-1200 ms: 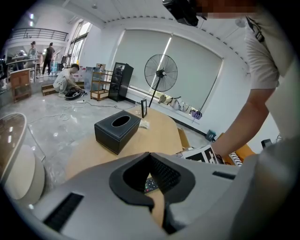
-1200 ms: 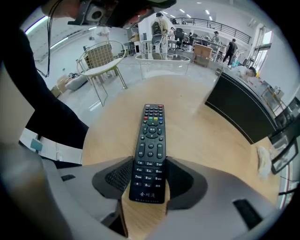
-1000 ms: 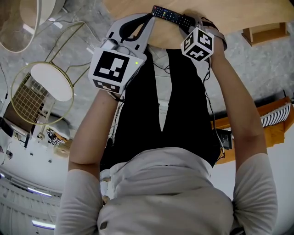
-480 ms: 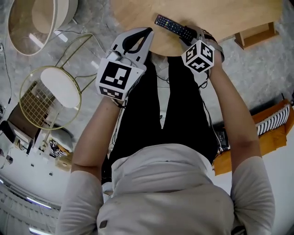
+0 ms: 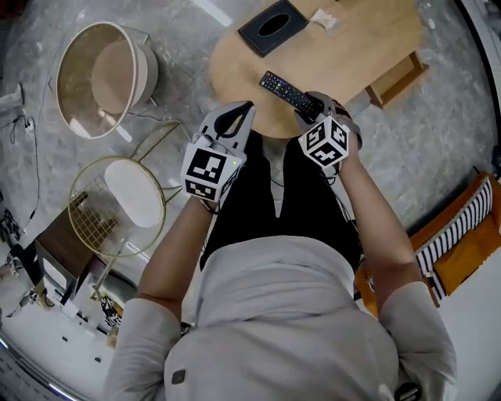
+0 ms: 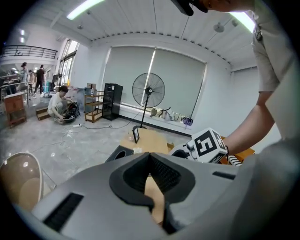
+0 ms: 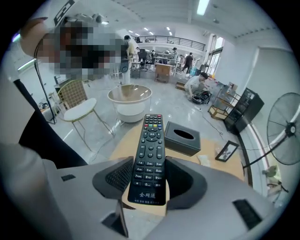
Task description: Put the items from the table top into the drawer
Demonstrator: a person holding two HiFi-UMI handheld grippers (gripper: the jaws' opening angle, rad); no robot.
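A black remote control hangs over the near edge of the round wooden table, and my right gripper is shut on its lower end. My left gripper is beside it on the left, shut, with nothing between its jaws. A black tissue box stands on the far part of the table. Beyond it are a small white item and a small picture frame. A wooden drawer-like box sticks out at the table's right edge.
A round white tub chair stands on the floor to the left. Nearer me is a gold wire chair with a white seat. A striped cushion on an orange bench is at the right. People work far off in the hall.
Both grippers have risen together, the remote staying in the right one. The head view now takes in the whole table, with the tissue box and the tub chair in sight.
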